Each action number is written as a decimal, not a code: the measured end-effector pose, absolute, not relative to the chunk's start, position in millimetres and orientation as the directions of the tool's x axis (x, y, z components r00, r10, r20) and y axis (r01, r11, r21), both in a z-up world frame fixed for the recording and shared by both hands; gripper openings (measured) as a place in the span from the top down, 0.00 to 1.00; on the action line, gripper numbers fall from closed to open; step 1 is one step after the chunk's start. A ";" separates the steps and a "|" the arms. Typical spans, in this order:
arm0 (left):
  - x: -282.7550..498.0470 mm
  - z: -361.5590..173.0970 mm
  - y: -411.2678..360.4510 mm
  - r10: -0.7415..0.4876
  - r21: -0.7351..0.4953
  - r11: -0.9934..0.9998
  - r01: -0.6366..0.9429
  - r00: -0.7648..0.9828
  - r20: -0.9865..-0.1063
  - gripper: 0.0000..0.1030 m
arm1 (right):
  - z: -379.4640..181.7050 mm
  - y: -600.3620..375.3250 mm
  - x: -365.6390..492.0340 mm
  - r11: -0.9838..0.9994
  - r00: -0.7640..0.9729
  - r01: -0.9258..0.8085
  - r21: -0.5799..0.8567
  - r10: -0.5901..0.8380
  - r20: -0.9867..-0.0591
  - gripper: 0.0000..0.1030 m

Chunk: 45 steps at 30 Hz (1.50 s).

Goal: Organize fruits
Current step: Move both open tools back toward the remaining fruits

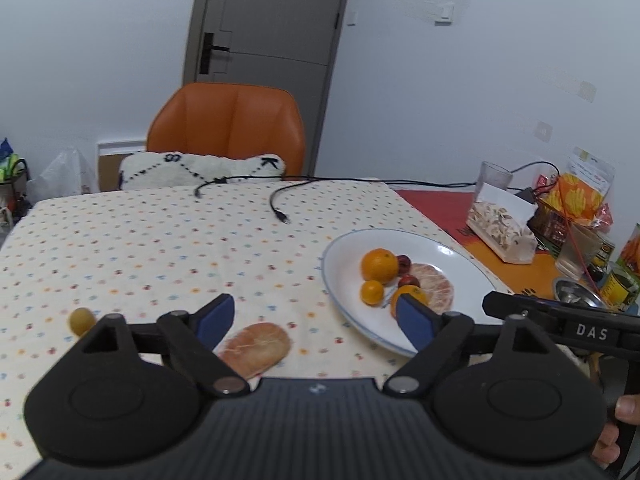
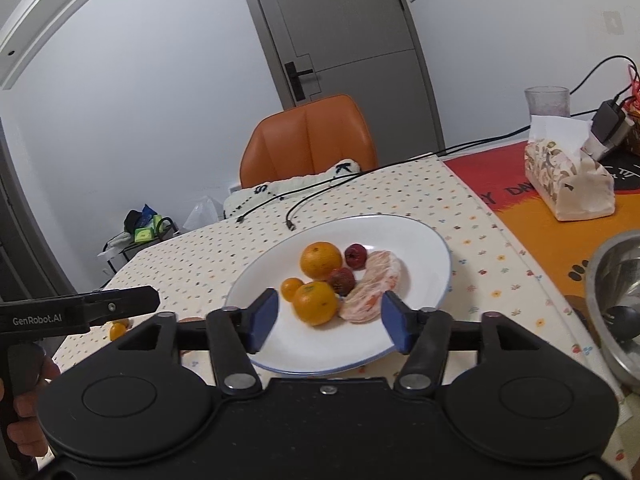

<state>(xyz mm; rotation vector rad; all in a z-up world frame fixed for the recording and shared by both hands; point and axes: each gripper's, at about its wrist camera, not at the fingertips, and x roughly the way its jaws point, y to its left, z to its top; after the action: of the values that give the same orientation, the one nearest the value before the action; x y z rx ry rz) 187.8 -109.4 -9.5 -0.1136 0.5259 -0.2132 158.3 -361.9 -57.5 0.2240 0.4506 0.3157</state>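
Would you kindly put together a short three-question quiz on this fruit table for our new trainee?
1. True or false: the white plate holds three orange citrus fruits.
2. Which fruit lies on the tablecloth just ahead of the left tool?
A. a banana
B. a peeled pomelo piece
C. an apple
3. Fill in: the right tool has its pads ____ above the plate's near side, holding nothing.

Key:
1. True: one large orange, a second orange, a small one.
2. B, the peeled pomelo piece.
3. Open.
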 end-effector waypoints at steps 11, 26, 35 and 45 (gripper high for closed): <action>166.9 -2.1 -72.3 -0.201 -0.197 0.973 0.123 0.869 -0.452 0.12 | -53.6 -342.5 152.4 0.919 0.856 -0.289 0.269 0.374 -0.357 0.07; 146.5 -2.8 -22.9 -0.125 -0.205 0.978 0.031 0.876 -0.465 0.12 | -51.6 -314.0 150.9 0.886 0.822 -0.359 0.293 0.449 -0.351 0.00; 138.8 -8.8 0.7 -0.067 -0.188 0.982 -0.027 0.877 -0.476 0.12 | -52.8 -288.9 152.8 0.871 0.794 -0.407 0.277 0.487 -0.365 0.00; 136.7 -17.9 15.4 -0.057 -0.196 0.980 -0.044 0.874 -0.483 0.14 | -51.6 -268.3 156.4 0.866 0.779 -0.427 0.260 0.499 -0.381 0.01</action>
<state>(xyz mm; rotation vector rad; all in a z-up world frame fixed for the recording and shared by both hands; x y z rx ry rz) 136.7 15.4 -17.9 -0.2038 0.5083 -0.0073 156.4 -268.3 -51.6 0.1625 0.4559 0.5029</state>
